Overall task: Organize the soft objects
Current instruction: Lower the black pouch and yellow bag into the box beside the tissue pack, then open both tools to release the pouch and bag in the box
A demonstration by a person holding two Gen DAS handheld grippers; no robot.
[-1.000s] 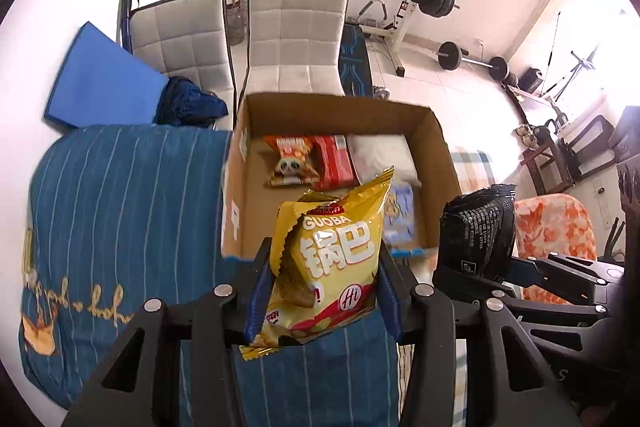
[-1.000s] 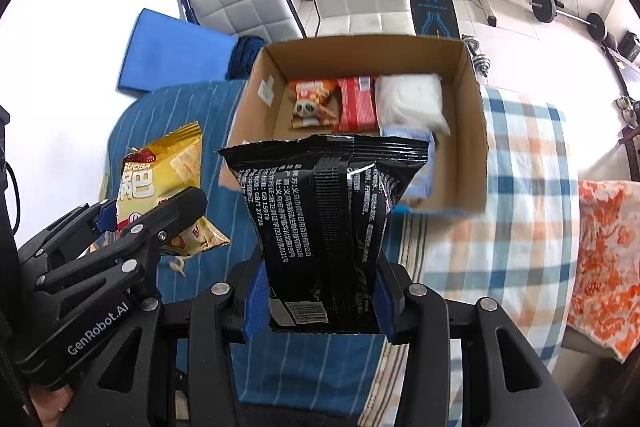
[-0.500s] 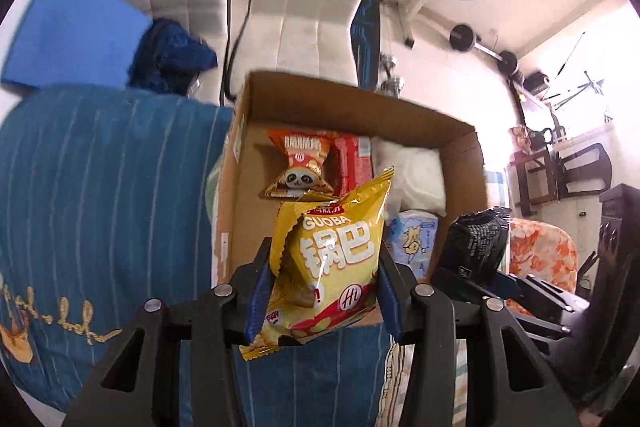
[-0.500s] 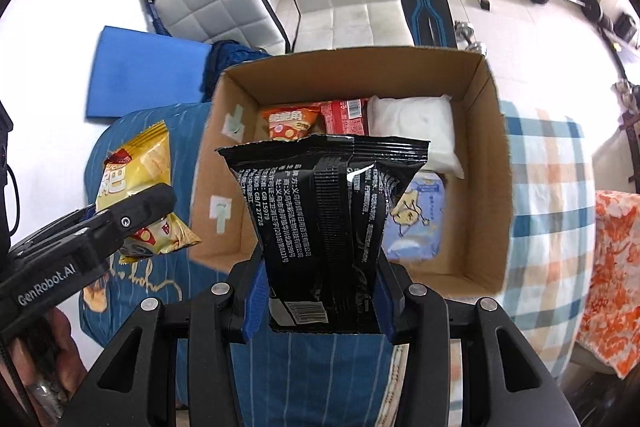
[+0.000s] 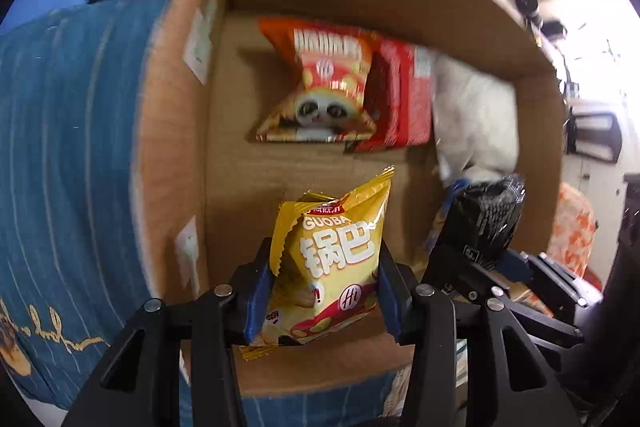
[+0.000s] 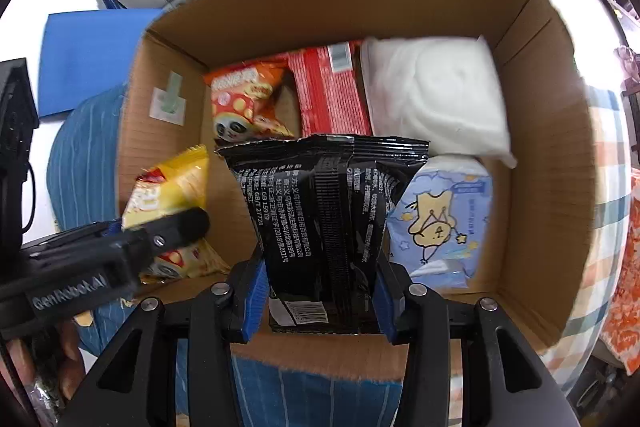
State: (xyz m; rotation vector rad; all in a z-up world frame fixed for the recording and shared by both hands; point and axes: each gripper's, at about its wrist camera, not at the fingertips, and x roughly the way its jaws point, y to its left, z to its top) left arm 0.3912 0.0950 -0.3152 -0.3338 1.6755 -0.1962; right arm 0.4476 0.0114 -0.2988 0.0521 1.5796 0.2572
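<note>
Both claws loaded and over the cardboard box [image 6: 532, 155]; I hold the left claw [image 5: 324, 291] closed on the yellow snack bag [image 5: 340, 251], pads pinching its lower half, bag upright w/ top seal pointing fwd into the box; right claw [image 6: 320, 291] closed on the black pouch [image 6: 328, 211], same posture, long axis running straight out from the fingers, barcode end at the pads. Box contents per right wrist view: orange panda bag [image 6: 244, 103] far left, red packet [image 6: 332, 91] beside it, white soft pack [image 6: 436, 91] far right, blue tissue pack [image 6: 444, 215] near right, just beside the pouch. Box sits on the bed w/ blue striped cover [image 5: 68, 131]. Key relation, in my judgement: bare cardboard floor lies directly ahead of and below the yellow bag, btwn the panda bag and the near wall, on the box's left side; so the left claw is nearer the open slot and its bag can go down w/o shifting sideways. The pouch hangs mid-box, btwn the yellow bag and the tissue pack; free floor under it looks narrower, partly hidden by the pouch itself; cannot confirm clearance. Risk noted: the two claws are close together; releasing both at once could stack one bag on the other. Task est. well along; two items pending placement.
</note>
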